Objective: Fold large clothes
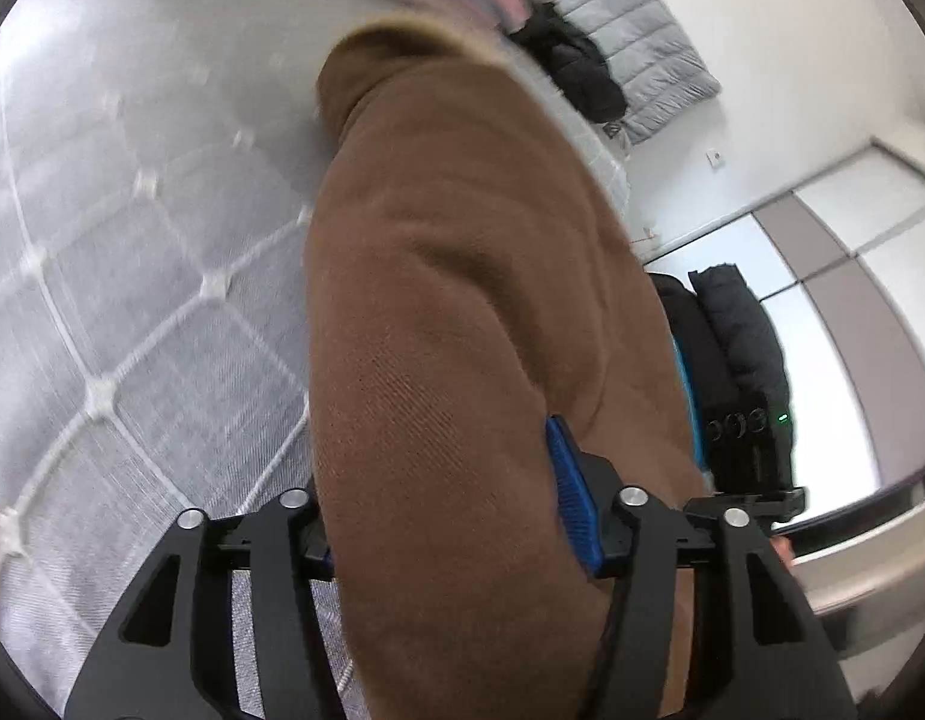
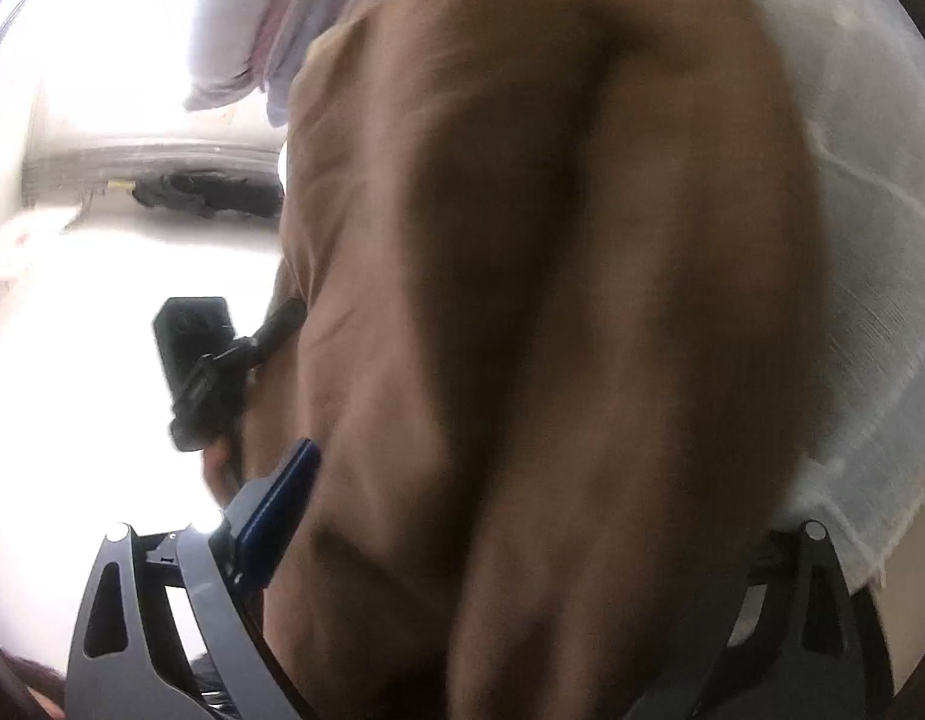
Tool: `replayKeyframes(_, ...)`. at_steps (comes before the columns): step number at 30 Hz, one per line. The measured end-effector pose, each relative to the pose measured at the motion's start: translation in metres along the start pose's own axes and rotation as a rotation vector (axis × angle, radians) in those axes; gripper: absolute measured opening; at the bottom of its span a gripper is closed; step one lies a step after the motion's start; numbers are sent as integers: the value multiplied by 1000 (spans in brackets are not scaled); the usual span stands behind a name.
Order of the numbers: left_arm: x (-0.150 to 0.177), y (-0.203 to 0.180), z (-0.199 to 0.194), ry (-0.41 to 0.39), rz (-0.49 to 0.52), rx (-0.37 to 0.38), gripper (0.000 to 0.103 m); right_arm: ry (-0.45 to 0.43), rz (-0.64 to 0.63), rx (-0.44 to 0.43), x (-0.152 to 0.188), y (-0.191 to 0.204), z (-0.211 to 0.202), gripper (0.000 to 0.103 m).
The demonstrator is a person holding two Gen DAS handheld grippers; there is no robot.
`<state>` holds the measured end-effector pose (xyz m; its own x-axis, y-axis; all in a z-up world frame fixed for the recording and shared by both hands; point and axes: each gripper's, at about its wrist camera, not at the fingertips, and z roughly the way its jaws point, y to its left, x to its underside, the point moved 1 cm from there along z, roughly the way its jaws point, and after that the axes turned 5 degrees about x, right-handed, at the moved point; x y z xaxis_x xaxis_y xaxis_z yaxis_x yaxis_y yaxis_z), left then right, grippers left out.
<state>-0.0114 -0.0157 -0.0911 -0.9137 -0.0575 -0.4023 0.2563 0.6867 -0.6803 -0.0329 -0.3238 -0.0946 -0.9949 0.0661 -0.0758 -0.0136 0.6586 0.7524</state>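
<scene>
A large brown knit garment (image 1: pixel 462 312) fills the middle of the left wrist view, hanging over a white quilted mattress (image 1: pixel 138 276). My left gripper (image 1: pixel 444 516) is shut on the brown garment; its blue right pad (image 1: pixel 573 504) presses the cloth and the left pad is mostly hidden. In the right wrist view the same brown garment (image 2: pixel 552 300) is blurred and fills the frame. My right gripper (image 2: pixel 480 510) is shut on it; the blue left pad (image 2: pixel 279 510) shows and the right finger is hidden by cloth.
A grey quilted duvet (image 1: pixel 636 42) and a black garment (image 1: pixel 576 66) lie at the far end of the mattress. The other gripper's black camera unit (image 2: pixel 195 354) shows at left. A white wall and sliding wardrobe doors (image 1: pixel 846 252) stand at right.
</scene>
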Motion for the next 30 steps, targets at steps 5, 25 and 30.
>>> replayKeyframes(5,-17,-13,-48,-178,92,-83,43,-32,-104,-79,-38,65,11,94)
replayKeyframes(25,-30,111,-130,-199,-161,-211,79,-15,-84,-75,-81,66,87,96)
replayKeyframes(30,-52,135,-92,-96,-287,-53,86,118,89,-192,-106,31,118,96)
